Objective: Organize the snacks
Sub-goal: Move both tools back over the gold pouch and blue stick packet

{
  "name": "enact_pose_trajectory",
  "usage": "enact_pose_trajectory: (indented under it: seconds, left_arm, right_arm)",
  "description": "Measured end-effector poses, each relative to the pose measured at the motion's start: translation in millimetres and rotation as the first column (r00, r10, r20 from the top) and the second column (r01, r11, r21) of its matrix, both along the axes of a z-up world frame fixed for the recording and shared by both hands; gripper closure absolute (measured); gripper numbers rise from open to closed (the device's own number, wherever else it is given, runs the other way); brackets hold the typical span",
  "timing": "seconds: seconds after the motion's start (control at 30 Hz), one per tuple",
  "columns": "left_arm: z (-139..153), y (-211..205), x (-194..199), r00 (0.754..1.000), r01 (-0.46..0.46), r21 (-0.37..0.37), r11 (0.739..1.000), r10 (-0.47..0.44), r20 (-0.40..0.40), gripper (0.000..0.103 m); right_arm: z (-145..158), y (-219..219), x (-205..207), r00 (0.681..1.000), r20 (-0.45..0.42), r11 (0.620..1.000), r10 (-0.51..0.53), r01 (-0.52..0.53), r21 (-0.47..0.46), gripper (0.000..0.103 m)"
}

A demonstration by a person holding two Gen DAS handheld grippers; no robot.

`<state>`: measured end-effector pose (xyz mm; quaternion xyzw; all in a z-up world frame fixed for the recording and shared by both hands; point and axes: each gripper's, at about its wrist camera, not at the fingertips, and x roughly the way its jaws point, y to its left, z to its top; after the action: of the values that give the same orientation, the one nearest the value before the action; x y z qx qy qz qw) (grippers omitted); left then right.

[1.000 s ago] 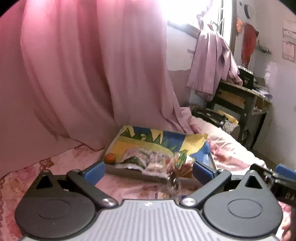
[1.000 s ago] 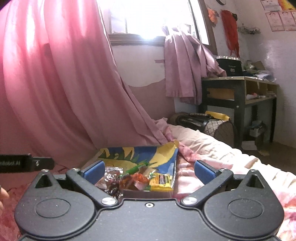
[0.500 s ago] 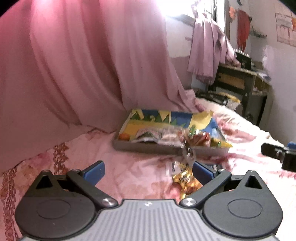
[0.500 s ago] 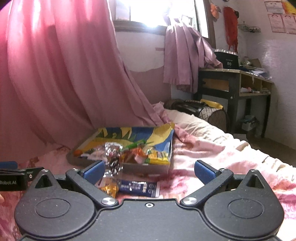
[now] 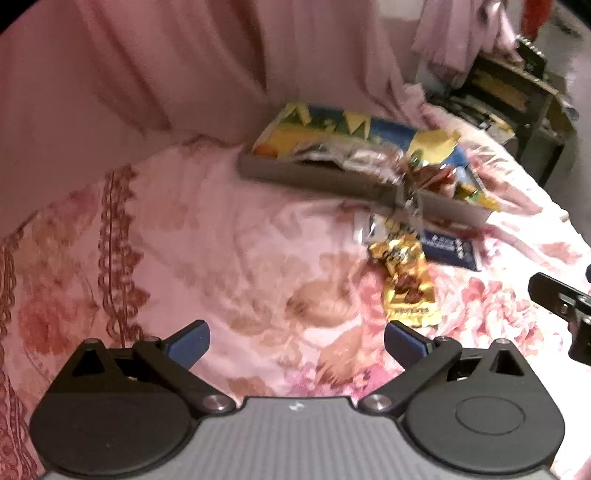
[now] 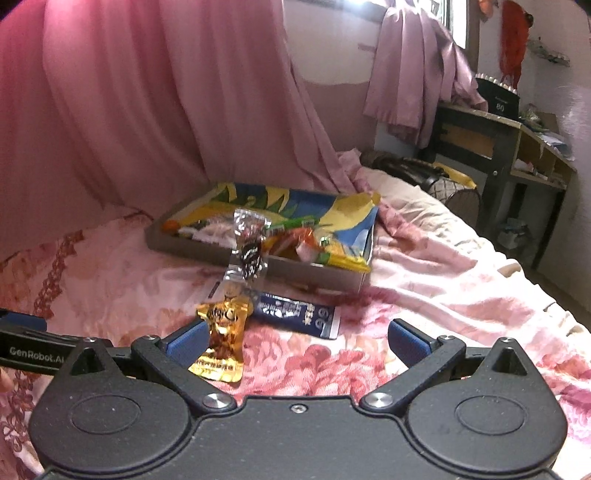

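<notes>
1. Left view: we see the left gripper (image 5: 297,341) spread wide, holding nothing, over the bed (image 5: 229,240); gold packet (image 5: 406,284) lies before the tray (image 5: 314,177).
2. Right view: our right gripper (image 6: 295,341), likewise gaping, reveals the desk (image 6: 498,125).

The room is dim and pink. Bright light glares from the window (image 6: 373,4). The left view is blurry, edges bend.
</notes>
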<state>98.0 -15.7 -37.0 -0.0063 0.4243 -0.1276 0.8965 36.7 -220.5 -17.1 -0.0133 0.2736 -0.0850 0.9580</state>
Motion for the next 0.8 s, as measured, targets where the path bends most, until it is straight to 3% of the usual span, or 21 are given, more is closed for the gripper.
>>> enact_pose_trajectory:
  seconds: [0.27, 0.53, 0.8]
  left_arm:
    - [-9.1, 7.2, 6.3, 0.995, -0.050, -0.021, 0.999, 0.048, -0.082, 0.000]
    - [-6.7, 3.1, 5.9, 0.997, -0.037, -0.008, 0.999, 0.036, -0.070, 0.000]
    - [1.0, -1.4, 3.6, 1.000, -0.029, 0.016, 0.999, 0.029, 0.002, 0.000]
  right_arm:
    - [-4.2, -4.8, 3.7, 0.999, -0.039, 1.000, -0.012, 0.012, 0.005, 0.001]
    - [-10.7, -9.2, 10.3, 0.996, -0.086, 0.999, -0.015, 0.017, 0.029, 0.001]
    - [-16.6, -18.2, 16.8, 0.989, -0.145, 0.997, -0.019, 0.031, 0.076, 0.001]
